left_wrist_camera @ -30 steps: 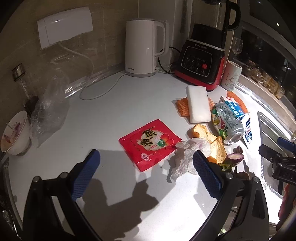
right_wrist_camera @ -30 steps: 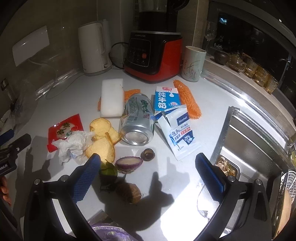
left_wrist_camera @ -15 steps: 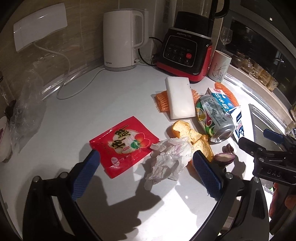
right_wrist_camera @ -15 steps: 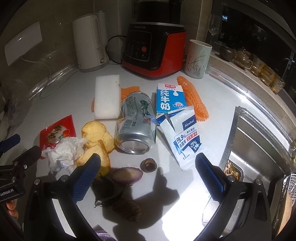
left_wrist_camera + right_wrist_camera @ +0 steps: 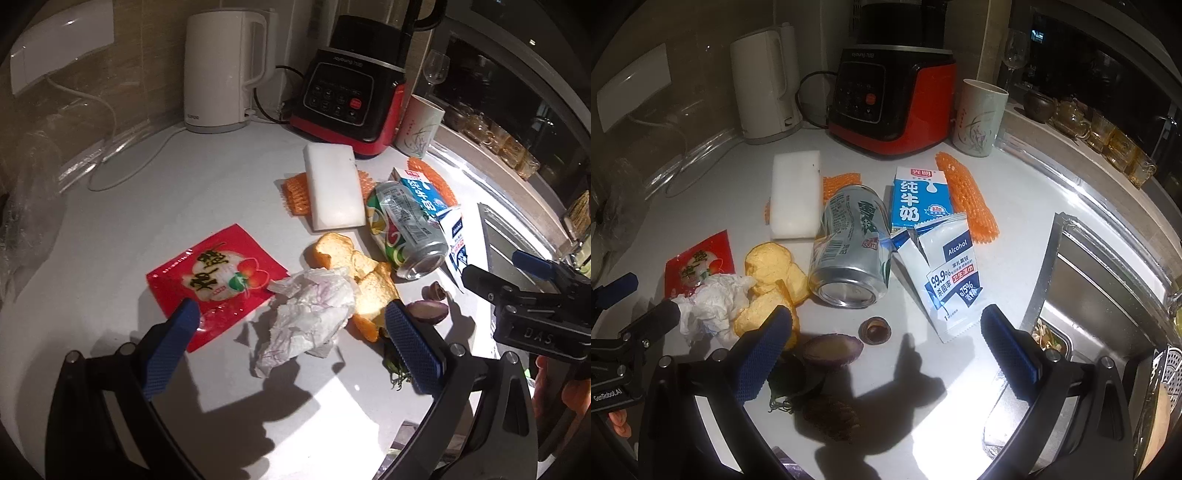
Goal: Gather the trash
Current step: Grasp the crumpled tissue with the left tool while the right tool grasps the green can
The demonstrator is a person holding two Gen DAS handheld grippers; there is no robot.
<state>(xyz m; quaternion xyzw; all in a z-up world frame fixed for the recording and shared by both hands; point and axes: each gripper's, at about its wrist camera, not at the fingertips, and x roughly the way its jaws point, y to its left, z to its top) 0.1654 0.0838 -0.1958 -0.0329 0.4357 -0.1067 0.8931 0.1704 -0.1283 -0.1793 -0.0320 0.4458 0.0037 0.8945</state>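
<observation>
Trash lies on the white counter. My left gripper [image 5: 291, 349] is open and empty, its fingers either side of a crumpled white tissue [image 5: 310, 314], with a red snack packet [image 5: 218, 280] at the left finger. Orange peel [image 5: 354, 273] and a lying drink can [image 5: 406, 229] are beyond. My right gripper [image 5: 886, 350] is open and empty above a purple onion piece [image 5: 833, 350] and a small brown shell [image 5: 874, 330]. The can [image 5: 853, 254], milk carton [image 5: 919, 195], alcohol wipe packet [image 5: 951, 273], peel [image 5: 768, 280] and tissue [image 5: 713, 306] lie ahead.
A white kettle [image 5: 221, 70], red-black blender [image 5: 351, 96] and cup [image 5: 421, 125] stand at the back wall. A white sponge block [image 5: 796, 195] and orange mesh [image 5: 967, 195] lie among the trash. A steel sink [image 5: 1108, 295] is at right. A dark cone [image 5: 829, 417] lies near.
My left gripper has moved right and forward, so the tissue now lies between its fingers. My right gripper has moved forward and lower toward the can and onion piece.
</observation>
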